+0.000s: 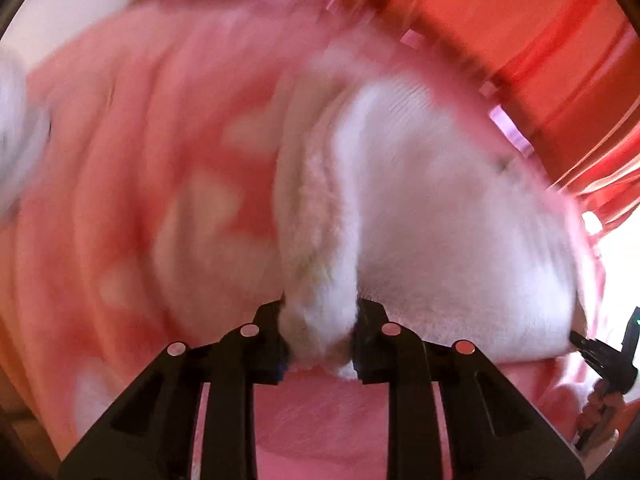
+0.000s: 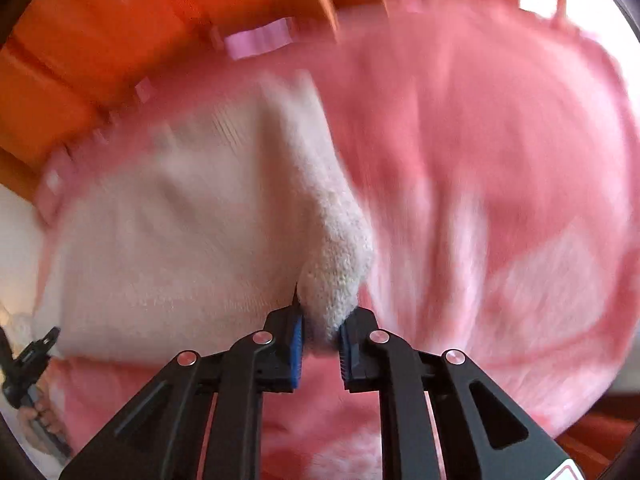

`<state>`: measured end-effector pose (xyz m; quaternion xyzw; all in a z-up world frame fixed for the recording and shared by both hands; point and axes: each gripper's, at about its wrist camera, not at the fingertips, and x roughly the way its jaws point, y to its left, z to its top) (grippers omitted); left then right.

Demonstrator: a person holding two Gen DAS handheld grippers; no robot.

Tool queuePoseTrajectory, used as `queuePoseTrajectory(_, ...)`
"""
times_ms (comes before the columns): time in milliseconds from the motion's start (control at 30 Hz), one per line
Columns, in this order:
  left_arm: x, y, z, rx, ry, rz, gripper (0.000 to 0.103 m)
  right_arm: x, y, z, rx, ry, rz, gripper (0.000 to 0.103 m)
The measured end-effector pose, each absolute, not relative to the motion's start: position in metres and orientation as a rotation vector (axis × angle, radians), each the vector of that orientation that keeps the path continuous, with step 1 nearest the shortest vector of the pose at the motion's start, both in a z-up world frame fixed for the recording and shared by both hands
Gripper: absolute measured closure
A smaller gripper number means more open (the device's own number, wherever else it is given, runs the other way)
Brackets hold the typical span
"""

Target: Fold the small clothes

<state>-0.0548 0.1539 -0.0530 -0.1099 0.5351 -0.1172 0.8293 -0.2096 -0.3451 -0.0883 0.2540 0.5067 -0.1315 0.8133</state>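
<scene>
Pink fleecy blanket [image 2: 500, 160] fills most of both frames, with orange fabric [image 2: 100, 40] across the top, and the little white garment [image 2: 160, 260] lies on the pink, centre-left in the right wrist view. Both grippers are clamped on it: left gripper [image 1: 318, 338] and right gripper [image 2: 322, 338] each have their fingers pinching a fuzzy white edge. Looks like mid-fold, so next I'd guess carry both pinched edges over together and lay them flat before letting go.

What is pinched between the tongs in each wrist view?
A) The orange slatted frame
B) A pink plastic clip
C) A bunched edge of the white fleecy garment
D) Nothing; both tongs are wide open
C: both the left tongs and the right tongs are closed on a bunched fold of the white fleecy garment, above the pink fabric.
</scene>
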Motion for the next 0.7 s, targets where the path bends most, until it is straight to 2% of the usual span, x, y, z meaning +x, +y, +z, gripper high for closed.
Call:
queuePoseTrajectory(200, -0.069, 0.144, 0.004, -0.131, 0.997, -0.251, 0.07, -0.228, -0.353, -0.042, 0.496, 0.932, -0.351, 0.074)
queuePoseTrajectory(267, -0.064, 0.145, 0.03, -0.138, 0.917, -0.242, 0.052, -0.23, -0.368, -0.027, 0.527, 0.834, -0.353, 0.061)
queuePoseTrajectory(300, -0.059, 0.145, 0.039, -0.159, 0.885, -0.244, 0.049, -0.228, -0.372, -0.023, 0.537, 0.805, -0.347, 0.058)
queuePoseTrajectory(333, -0.05, 0.143, 0.047, -0.181, 0.858, -0.255, 0.041, -0.218, -0.377, -0.02, 0.541, 0.778, -0.334, 0.055)
queuePoseTrajectory(467, 0.012, 0.114, 0.036, -0.242, 0.849, -0.286, 0.013, -0.161, -0.376, -0.026, 0.527, 0.748, -0.28, 0.051)
queuePoseTrajectory(600, 0.069, 0.09, -0.027, -0.276, 0.986, -0.231, 0.013, -0.097, -0.378, -0.053, 0.51, 0.789, -0.291, 0.048)
queuePoseTrajectory(700, 0.078, 0.09, -0.047, -0.268, 0.976, -0.201, 0.029, -0.078, -0.384, -0.074, 0.567, 0.839, -0.277, 0.05)
